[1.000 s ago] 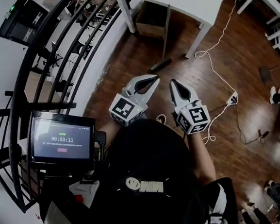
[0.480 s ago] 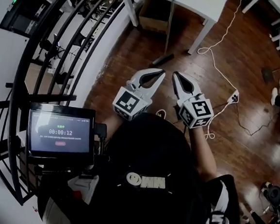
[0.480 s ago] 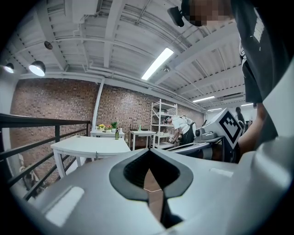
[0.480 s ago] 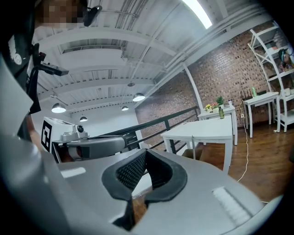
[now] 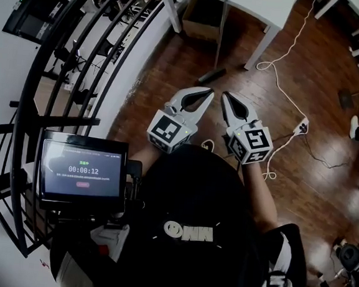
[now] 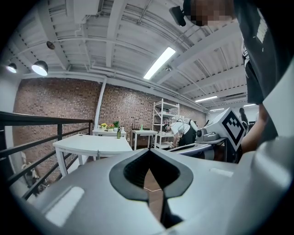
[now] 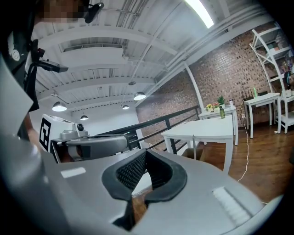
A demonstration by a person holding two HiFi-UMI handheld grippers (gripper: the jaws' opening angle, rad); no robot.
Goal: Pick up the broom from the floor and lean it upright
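Broom [image 5: 212, 74] still on floor; left tongs [image 5: 207, 93], right tongs [image 5: 225, 95] stay closed, empty.

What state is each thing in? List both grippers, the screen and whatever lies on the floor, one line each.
Left gripper: shut, empty.
Right gripper: shut, empty.
Screen: on, showing a timer.
Dark object: lying on the floor ahead of the grippers, untouched.
Power strip: on the floor, cords attached.
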